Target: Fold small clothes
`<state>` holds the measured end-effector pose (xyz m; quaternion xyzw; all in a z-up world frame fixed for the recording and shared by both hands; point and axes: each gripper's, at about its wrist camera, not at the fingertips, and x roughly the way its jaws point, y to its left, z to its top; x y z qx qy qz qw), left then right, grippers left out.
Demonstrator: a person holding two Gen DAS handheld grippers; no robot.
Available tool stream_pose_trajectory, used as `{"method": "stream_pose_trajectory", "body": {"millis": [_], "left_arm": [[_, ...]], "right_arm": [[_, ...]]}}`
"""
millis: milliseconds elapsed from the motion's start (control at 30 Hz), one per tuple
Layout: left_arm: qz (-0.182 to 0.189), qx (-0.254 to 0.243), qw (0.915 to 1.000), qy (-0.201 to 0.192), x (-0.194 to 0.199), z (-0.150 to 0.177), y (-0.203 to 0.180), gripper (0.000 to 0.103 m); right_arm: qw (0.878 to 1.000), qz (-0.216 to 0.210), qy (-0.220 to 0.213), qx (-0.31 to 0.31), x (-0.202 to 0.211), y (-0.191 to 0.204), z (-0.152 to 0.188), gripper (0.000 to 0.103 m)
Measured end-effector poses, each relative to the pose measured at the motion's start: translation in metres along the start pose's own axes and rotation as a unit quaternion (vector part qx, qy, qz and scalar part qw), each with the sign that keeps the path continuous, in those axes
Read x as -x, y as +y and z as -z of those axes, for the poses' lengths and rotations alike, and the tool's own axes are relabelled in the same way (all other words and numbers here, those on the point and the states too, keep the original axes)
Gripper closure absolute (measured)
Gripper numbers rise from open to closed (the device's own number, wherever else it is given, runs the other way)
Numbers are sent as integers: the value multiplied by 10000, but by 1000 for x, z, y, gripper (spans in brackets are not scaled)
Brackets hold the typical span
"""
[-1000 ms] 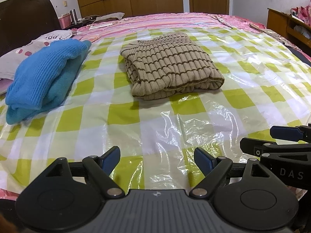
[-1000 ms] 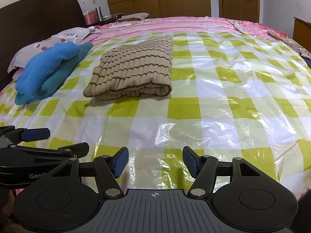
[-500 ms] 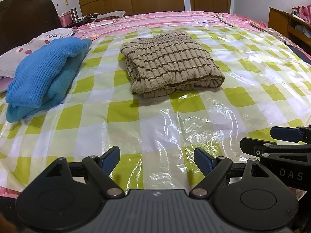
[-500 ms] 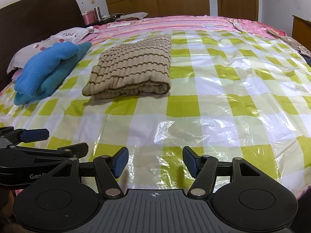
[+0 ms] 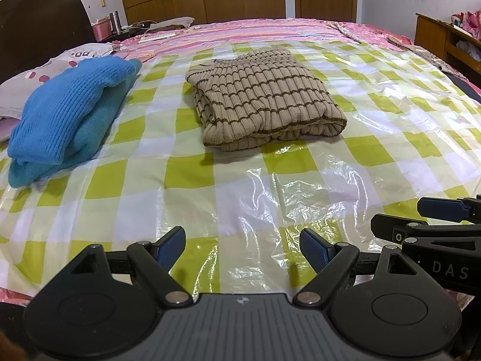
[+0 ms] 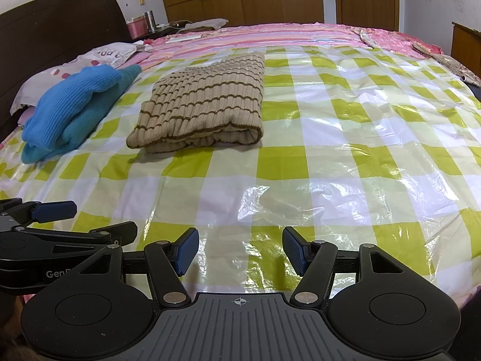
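Both our grippers, left (image 5: 242, 248) and right (image 6: 240, 251), hover with fingers released; the beige striped sweater (image 5: 261, 99) lies folded on the bed (image 5: 375, 156) beyond.

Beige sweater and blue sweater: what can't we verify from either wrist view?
- Beige sweater: underside and inner layers hidden by its own top fold, both views.
- Blue sweater: far side hidden by its own bulk.
- Right gripper: in the left wrist view, cut off by the right edge.
- Pillow print: too small to read.

"DAS" on the right gripper (image 5: 445, 215), "Gen" on the left gripper (image 6: 54, 210), rest cut off
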<state>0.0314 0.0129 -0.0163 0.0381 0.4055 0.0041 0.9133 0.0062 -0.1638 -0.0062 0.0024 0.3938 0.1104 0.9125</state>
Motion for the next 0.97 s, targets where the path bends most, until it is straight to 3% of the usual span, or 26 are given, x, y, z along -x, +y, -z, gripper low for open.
{"method": "stream_pose_trajectory", "body": {"millis": [967], "left_arm": [[-74,-55,9999,-137,3,1,-2,15]], "right_arm": [[10000,-13,-20,-31,0,0,1,41]]}}
